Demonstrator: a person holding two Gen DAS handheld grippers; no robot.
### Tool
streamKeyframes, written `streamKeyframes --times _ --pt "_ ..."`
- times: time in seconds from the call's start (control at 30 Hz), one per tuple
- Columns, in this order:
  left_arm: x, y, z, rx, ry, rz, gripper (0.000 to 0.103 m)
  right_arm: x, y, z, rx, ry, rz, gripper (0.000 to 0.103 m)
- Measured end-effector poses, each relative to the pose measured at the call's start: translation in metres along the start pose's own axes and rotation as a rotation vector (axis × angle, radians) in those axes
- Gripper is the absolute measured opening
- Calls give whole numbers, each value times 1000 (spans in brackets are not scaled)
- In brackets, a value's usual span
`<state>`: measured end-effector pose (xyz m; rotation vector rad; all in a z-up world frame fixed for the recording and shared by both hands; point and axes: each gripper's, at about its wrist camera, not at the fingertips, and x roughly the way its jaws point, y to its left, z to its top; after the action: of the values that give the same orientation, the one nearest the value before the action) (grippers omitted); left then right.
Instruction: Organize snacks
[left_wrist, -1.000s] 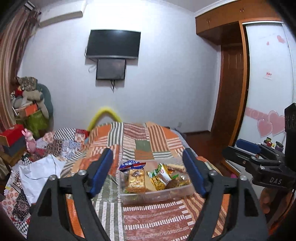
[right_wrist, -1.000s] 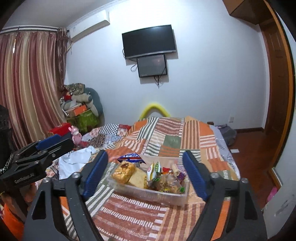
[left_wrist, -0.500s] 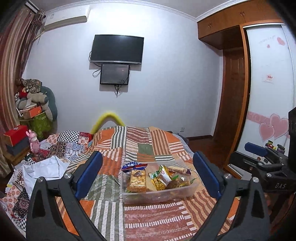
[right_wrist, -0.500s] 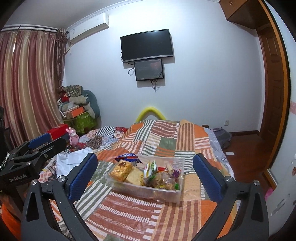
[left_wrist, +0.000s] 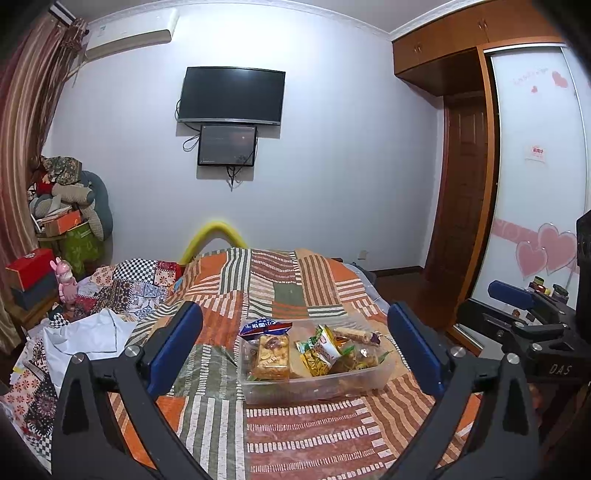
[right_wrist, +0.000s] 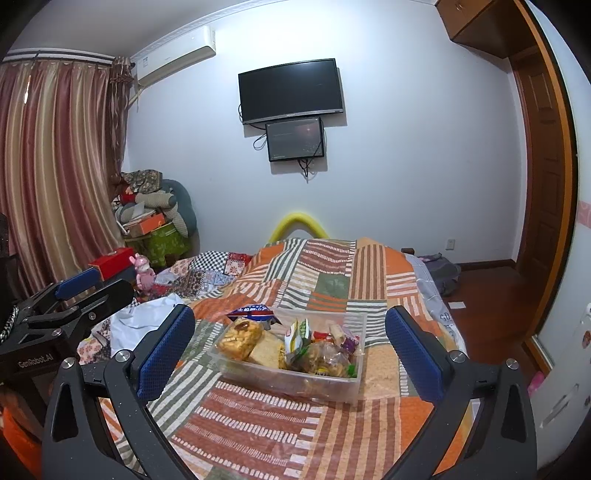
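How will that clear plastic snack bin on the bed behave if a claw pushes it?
The clear plastic bin looks thin-walled, so it may flex. It sits on a soft patchwork quilt, so it would likely drag and bunch the fabric. Loose packets piled above its rim could spill out.

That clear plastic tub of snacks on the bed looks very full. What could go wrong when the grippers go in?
1. The clear plastic tub sits on a soft patchwork quilt, so a push may tip or slide it.
2. The blue-topped biscuit packet stands above the rim and might fall out.
3. Crinkly bags such as the green and yellow chip packet overlap, so open jaws may pinch two together.
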<state>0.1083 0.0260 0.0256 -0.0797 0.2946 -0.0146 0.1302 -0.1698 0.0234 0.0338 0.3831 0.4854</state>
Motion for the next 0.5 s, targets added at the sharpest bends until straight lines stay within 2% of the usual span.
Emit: streamKeyframes --times 0.5 --pt "-1 -9 0 25 -15 -2 103 -3 -4 -1 -1 -5 -12 103"
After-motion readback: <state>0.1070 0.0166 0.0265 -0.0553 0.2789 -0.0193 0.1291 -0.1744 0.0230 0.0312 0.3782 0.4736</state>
